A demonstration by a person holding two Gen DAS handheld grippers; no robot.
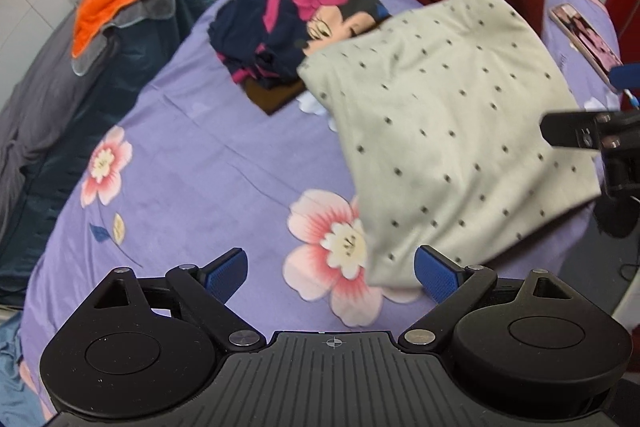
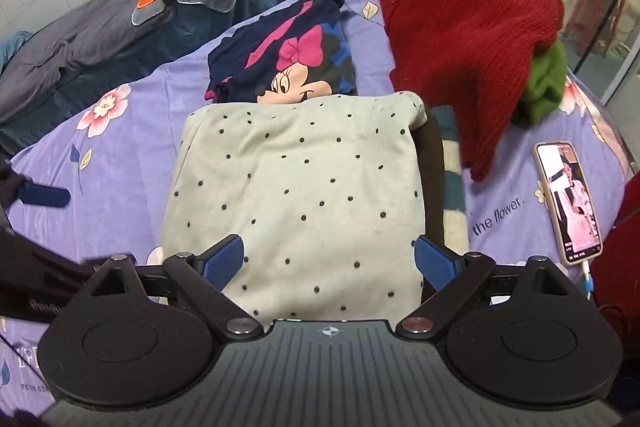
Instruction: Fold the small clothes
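purple floral bedsheet (image 2: 132,131) | folded dotted garment (image 2: 296,187) lies flat below right gripper (image 2: 330,261), wide, empty | left gripper (image 1: 330,273) wide, beside it

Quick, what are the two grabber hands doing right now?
Left gripper: open, holding nothing.
Right gripper: open, over the dotted garment, not gripping it.

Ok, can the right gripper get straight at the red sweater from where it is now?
Probably yes. The right gripper is open and empty above the folded dotted top. The red sweater lies uncovered beyond it to the right, with nothing on top; only the phone sits nearby, off to the side.
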